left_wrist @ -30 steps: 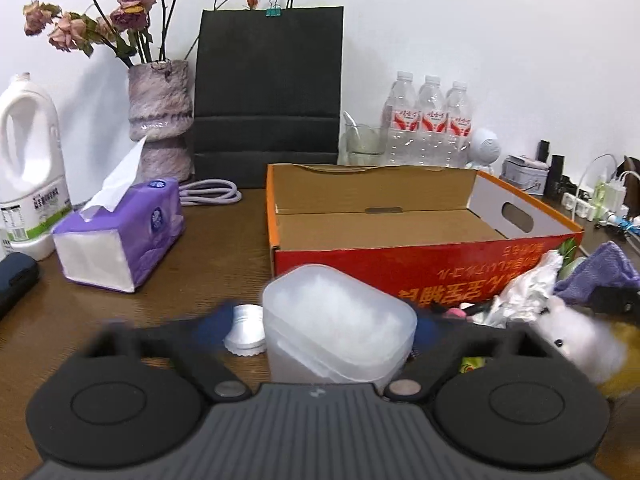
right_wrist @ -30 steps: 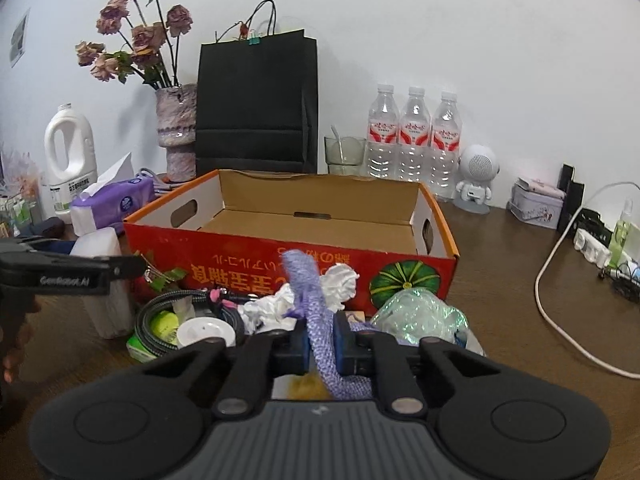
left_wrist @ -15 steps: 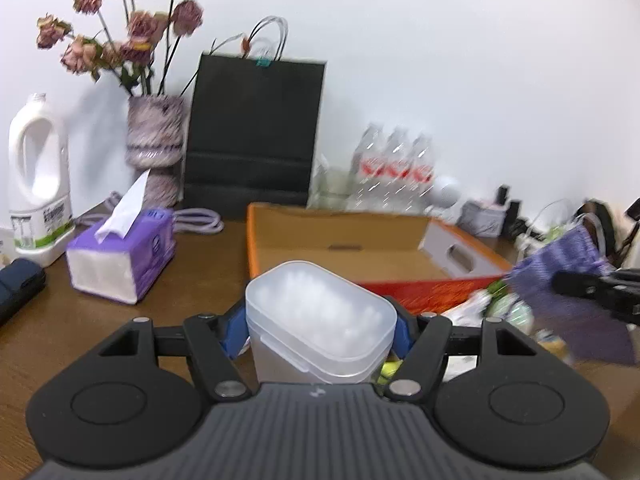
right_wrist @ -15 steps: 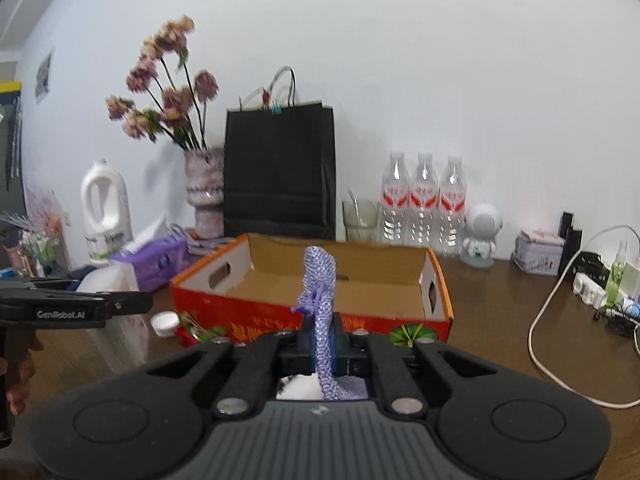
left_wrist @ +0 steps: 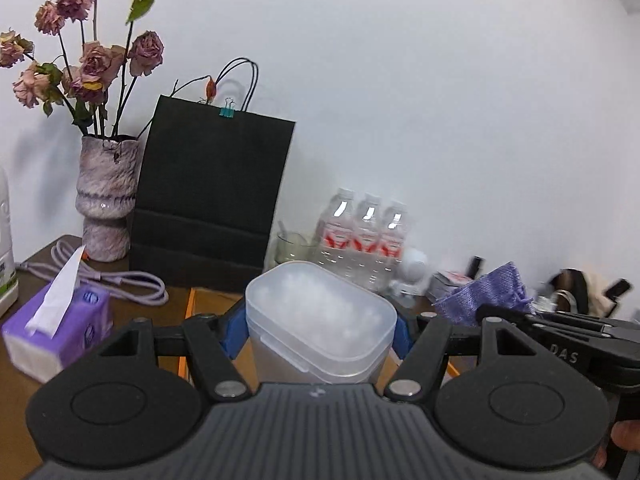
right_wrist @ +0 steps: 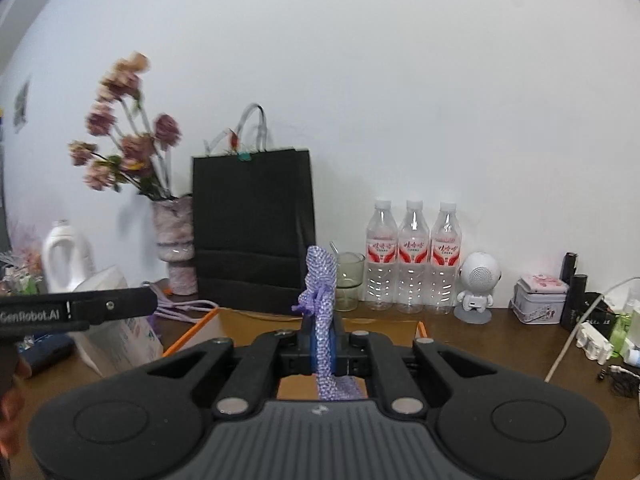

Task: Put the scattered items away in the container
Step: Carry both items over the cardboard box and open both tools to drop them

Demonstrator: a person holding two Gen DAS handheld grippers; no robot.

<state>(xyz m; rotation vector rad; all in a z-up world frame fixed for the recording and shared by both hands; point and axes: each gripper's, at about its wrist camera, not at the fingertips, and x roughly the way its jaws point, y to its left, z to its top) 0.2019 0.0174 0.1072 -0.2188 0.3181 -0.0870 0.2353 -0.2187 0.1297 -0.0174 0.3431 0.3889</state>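
**Operator:** What does each gripper have hold of?

**Guide:** Your left gripper (left_wrist: 316, 330) stands partly spread, its blue pads pressed against the two sides of the frosted plastic tub (left_wrist: 320, 322). The tub sits upright between them, lid uppermost, clear of the table. Your right gripper (right_wrist: 325, 346) is closed right down on the purple mesh pouch (right_wrist: 320, 292). The pouch is pinched at its middle: one end stands up above the jaws, the other hangs below them.

**Operator:** Where is the container from here?

**Guide:** The cardboard box (right_wrist: 200, 326) lies ahead of and below both grippers. In the right wrist view you see only its orange rim and a strip of brown floor under the fingers. In the left wrist view the tub hides nearly all of it; an orange edge (left_wrist: 190, 304) shows just left of the tub.

**Operator:** Which hand goes first?

**Guide:** Judged from these views, both are about equally near, side by side, left gripper toward the box's left end. The right gripper appears already over the box opening, so the pouch can probably be released first. It is limp, and should drop free once the jaws part.

**Operator:** And the tub?

**Guide:** Keep it upright and lower it before you release. It is rigid and may tip if dropped from here. Leave room between the two tools; they are close together.
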